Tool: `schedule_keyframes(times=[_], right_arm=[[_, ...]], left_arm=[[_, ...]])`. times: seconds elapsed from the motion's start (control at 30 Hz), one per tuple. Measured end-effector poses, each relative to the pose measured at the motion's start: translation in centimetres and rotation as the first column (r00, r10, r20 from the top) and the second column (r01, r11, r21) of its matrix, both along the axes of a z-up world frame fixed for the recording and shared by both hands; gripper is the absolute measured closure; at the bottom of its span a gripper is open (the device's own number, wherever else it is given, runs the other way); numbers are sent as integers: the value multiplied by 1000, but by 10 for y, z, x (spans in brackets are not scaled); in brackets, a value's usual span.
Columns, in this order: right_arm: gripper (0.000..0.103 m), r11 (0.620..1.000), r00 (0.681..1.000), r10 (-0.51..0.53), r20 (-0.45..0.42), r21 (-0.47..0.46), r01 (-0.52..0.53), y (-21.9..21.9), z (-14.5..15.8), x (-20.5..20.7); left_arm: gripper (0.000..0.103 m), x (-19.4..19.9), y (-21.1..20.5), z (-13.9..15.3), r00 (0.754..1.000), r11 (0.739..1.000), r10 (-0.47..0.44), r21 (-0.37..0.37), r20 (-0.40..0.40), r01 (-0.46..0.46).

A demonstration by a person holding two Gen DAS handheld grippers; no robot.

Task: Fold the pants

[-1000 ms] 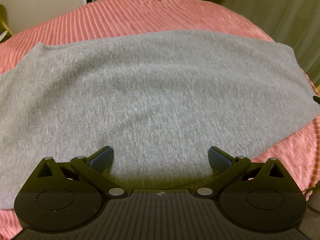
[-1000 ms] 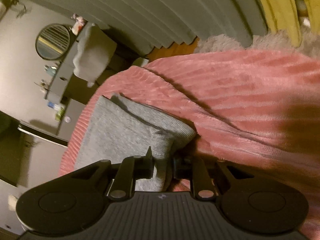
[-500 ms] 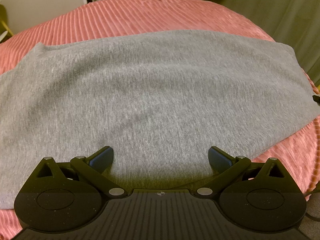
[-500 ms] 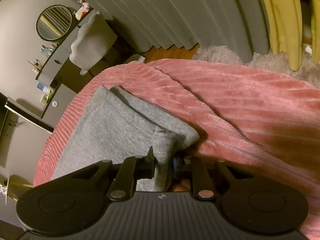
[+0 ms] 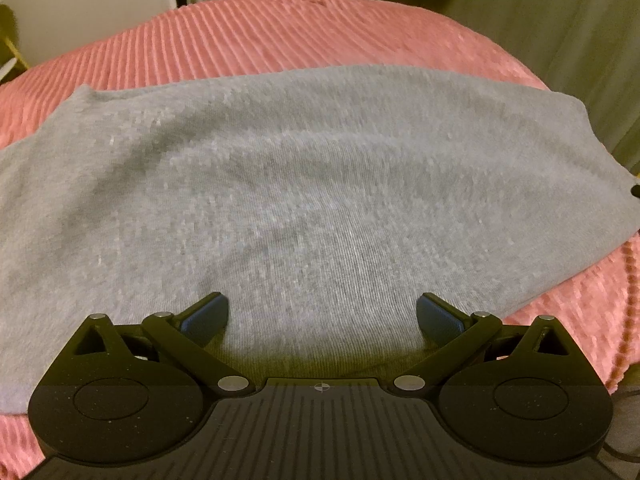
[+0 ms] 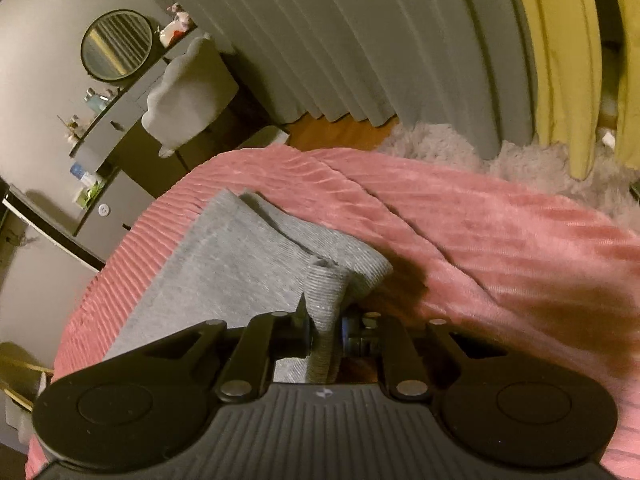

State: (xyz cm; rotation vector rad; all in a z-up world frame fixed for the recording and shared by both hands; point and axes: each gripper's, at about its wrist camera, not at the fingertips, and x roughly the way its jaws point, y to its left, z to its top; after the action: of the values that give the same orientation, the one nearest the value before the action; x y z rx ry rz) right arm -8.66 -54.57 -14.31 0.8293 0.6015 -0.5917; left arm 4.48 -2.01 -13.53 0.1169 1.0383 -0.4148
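Grey pants (image 5: 312,184) lie spread across the pink ribbed blanket (image 5: 260,36), filling mid-frame. Left gripper (image 5: 322,316) at lower centre, jaws wide apart, nothing between them. Right gripper (image 6: 326,332), lower centre, jaws closing, clamped on a raised fold of the pants (image 6: 240,256).

One pair of grey pants (image 5: 312,184) lies on one pink ribbed blanket (image 5: 280,32). Two grippers show, the left gripper (image 5: 322,314) and the right gripper (image 6: 326,330). One round mirror (image 6: 116,45) hangs on the wall.
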Motion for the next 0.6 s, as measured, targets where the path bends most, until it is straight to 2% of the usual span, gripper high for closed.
schedule_keyframes(times=[0.2, 0.27, 0.37, 0.43, 0.47, 0.53, 0.6], right_arm=[[90, 997, 998, -37, -52, 69, 40, -7, -14, 2], [90, 997, 997, -48, -52, 54, 51, -3, -7, 5], [91, 999, 998, -35, -43, -19, 34, 9, 21, 15], [91, 987, 998, 50, -42, -148, -55, 33, 53, 32], [92, 970, 993, 103, -48, -218, -111, 49, 69, 41], [92, 894, 967, 248, -60, -369, -253, 98, 103, 62], [92, 772, 896, 435, -86, -476, -421, 162, 126, 80]], left_arm=[[0, -13, 9, 14, 1000, 1000, 19, -6, 22, -19], [0, -19, 15, 20, 999, 999, 37, -16, 36, -37], [0, -24, 29, 32, 996, 996, 77, -47, 45, -75], [0, -26, 41, 42, 993, 992, 107, -75, 50, -103], [0, -27, 47, 46, 991, 989, 123, -91, 55, -118], [0, -27, 60, 57, 985, 981, 161, -123, 66, -152], [0, -29, 75, 67, 976, 970, 204, -151, 81, -190]])
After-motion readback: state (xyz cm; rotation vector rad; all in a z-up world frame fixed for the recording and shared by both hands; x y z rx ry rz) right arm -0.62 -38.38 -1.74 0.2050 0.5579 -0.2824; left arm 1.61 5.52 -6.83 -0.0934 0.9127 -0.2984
